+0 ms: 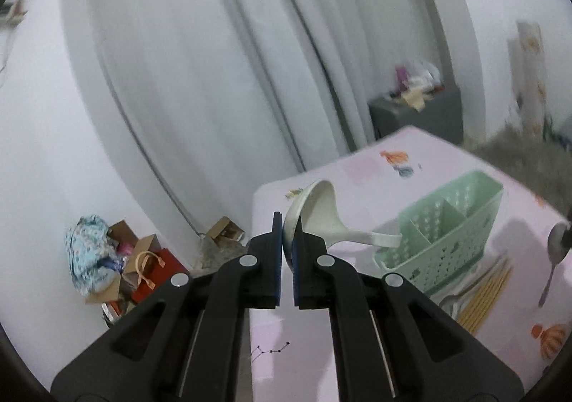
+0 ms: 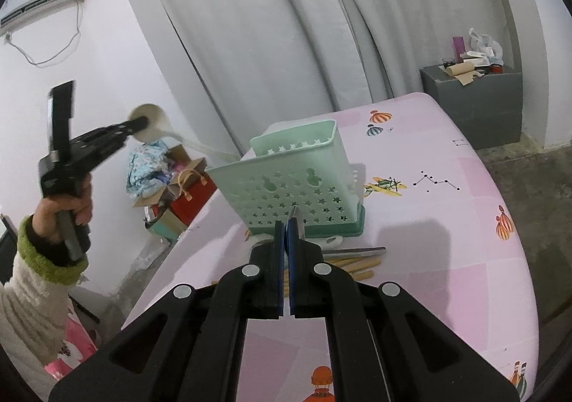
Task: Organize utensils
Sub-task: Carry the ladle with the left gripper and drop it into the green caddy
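Green caddy [image 2: 304,184] compartments empty; left gripper [image 1: 287,241] jaws clamp white ladle [image 1: 321,216]; right gripper [image 2: 287,227] jaws clamp spoon [image 1: 556,259].

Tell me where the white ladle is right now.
The white ladle is off the table, its bowl pinched in the left gripper. In the left wrist view its handle points right toward the green utensil basket; in the right wrist view it's held high at left.

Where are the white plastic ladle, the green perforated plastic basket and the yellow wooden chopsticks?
white plastic ladle [image 1: 323,214]: left wrist view, on its bowl.
green perforated plastic basket [image 2: 296,187]: right wrist view, on its front wall.
yellow wooden chopsticks [image 1: 488,291]: left wrist view, mid-bundle.
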Demonstrator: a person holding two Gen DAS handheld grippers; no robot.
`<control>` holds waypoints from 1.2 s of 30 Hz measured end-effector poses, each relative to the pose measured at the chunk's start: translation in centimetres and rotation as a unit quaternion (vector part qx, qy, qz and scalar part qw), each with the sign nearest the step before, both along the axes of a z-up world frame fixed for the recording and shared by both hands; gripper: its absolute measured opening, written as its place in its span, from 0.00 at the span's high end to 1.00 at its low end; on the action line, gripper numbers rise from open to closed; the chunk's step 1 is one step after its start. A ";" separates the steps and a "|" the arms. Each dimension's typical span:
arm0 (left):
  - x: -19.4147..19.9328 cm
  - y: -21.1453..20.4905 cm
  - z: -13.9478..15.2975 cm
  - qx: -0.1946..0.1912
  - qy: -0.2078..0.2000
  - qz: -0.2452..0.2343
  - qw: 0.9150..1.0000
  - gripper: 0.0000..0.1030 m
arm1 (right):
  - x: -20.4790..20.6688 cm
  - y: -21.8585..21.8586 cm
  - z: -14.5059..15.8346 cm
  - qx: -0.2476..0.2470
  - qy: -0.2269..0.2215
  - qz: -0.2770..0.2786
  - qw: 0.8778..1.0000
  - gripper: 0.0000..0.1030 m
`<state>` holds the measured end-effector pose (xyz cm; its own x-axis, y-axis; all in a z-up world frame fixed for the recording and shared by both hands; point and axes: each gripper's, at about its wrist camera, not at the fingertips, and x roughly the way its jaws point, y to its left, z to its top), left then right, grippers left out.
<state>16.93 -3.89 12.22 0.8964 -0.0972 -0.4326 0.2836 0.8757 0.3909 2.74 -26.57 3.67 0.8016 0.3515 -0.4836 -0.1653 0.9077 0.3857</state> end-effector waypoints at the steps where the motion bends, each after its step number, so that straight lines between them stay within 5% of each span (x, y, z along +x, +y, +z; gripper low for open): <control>1: 0.2 -0.6 -0.3 0.011 0.007 -0.003 1.000 0.97 | -0.1 -0.1 0.0 -0.001 0.000 -0.001 1.000 0.98; 6: 1.8 -2.9 -2.1 0.050 0.036 -0.017 0.998 0.97 | -0.3 -0.4 0.1 -0.001 -0.002 -0.007 1.000 0.98; 9: 2.5 -2.8 -3.6 0.038 0.073 -0.019 0.996 0.95 | -0.3 -0.5 0.1 0.004 0.001 -0.007 1.000 0.98; 12: 3.4 -1.8 -3.9 -0.038 0.109 -0.037 0.993 0.81 | -0.5 -0.5 0.3 0.003 -0.002 -0.007 1.000 0.98; 14: 3.1 -0.6 -3.6 -0.101 0.114 -0.048 0.987 0.57 | -0.6 -0.6 0.6 0.002 -0.007 -0.008 1.000 0.98; 21: 0.5 3.6 -3.9 -0.234 0.108 -0.039 0.965 0.43 | 0.6 -1.5 2.9 0.018 -0.032 -0.003 0.999 0.98; 28: -3.5 7.4 -6.9 -0.297 0.111 0.002 0.949 0.20 | 3.1 -2.2 8.0 0.048 -0.096 0.027 0.994 0.98; 36: -7.6 9.4 -10.3 -0.320 0.117 0.049 0.939 0.12 | 8.7 -2.7 12.3 0.096 -0.159 0.052 0.981 0.98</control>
